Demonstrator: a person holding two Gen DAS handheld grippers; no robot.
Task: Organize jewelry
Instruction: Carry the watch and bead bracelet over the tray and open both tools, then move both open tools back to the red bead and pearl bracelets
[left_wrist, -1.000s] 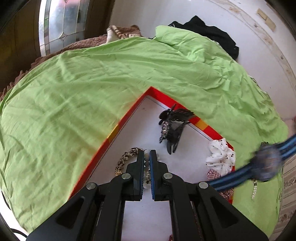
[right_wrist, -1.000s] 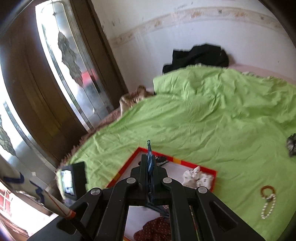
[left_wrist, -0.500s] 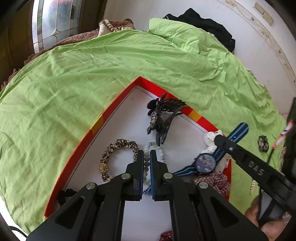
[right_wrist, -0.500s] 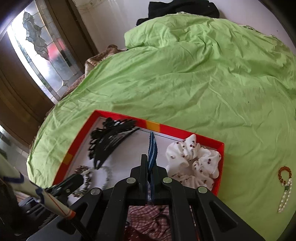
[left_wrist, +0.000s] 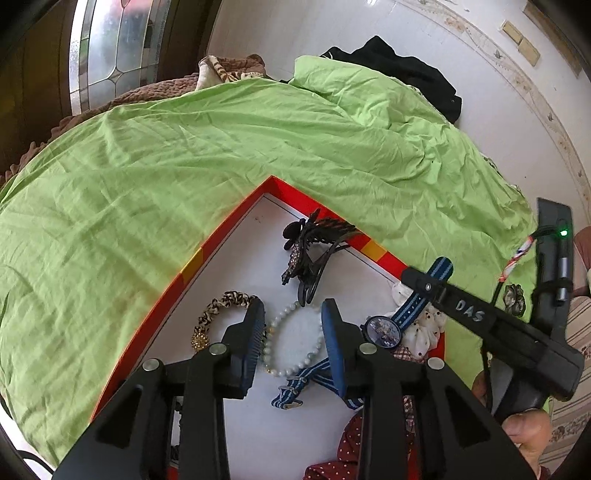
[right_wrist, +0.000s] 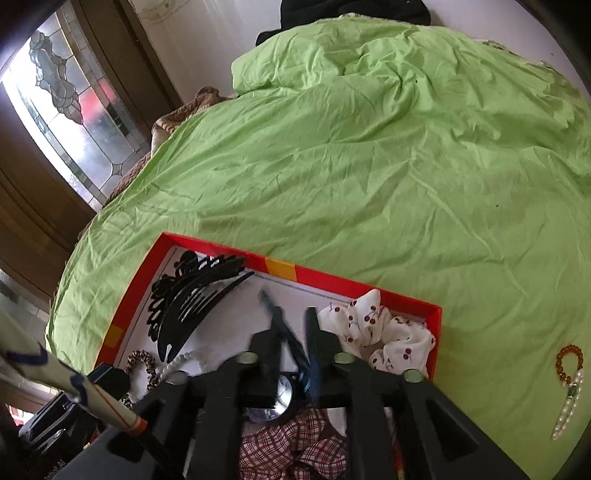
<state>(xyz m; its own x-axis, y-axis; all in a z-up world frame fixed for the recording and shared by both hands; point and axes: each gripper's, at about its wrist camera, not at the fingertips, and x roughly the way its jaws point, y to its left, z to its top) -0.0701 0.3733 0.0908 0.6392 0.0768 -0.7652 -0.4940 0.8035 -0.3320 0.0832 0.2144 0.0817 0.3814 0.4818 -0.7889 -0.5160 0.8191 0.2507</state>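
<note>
A red-rimmed tray (left_wrist: 229, 229) lies on a green bedsheet. My left gripper (left_wrist: 293, 325) hovers low over its white floor with jaws opening. A pale bead bracelet (left_wrist: 291, 341) lies flat between the fingers, clear of both pads. Just to the right lies a watch (left_wrist: 384, 328) with a blue striped strap. My right gripper (right_wrist: 293, 325) is down in the tray too, jaws opening. The blurred strap (right_wrist: 284, 332) stands loose between its fingers, with the watch face (right_wrist: 280, 398) beneath them. One of its fingers (left_wrist: 424, 284) shows in the left wrist view.
The tray also holds black hair claws (right_wrist: 195, 295), a leopard-print band (left_wrist: 221, 306), a white cherry-print scrunchie (right_wrist: 376, 332) and plaid cloth (right_wrist: 295, 443). An amber-and-pearl bracelet (right_wrist: 569, 387) and a dark flower piece (left_wrist: 515, 299) lie on the sheet to the right.
Both grippers were shut and now stand open. The right one came down into the tray with the watch strap. The bead bracelet left the left pads and lies on the tray floor.
</note>
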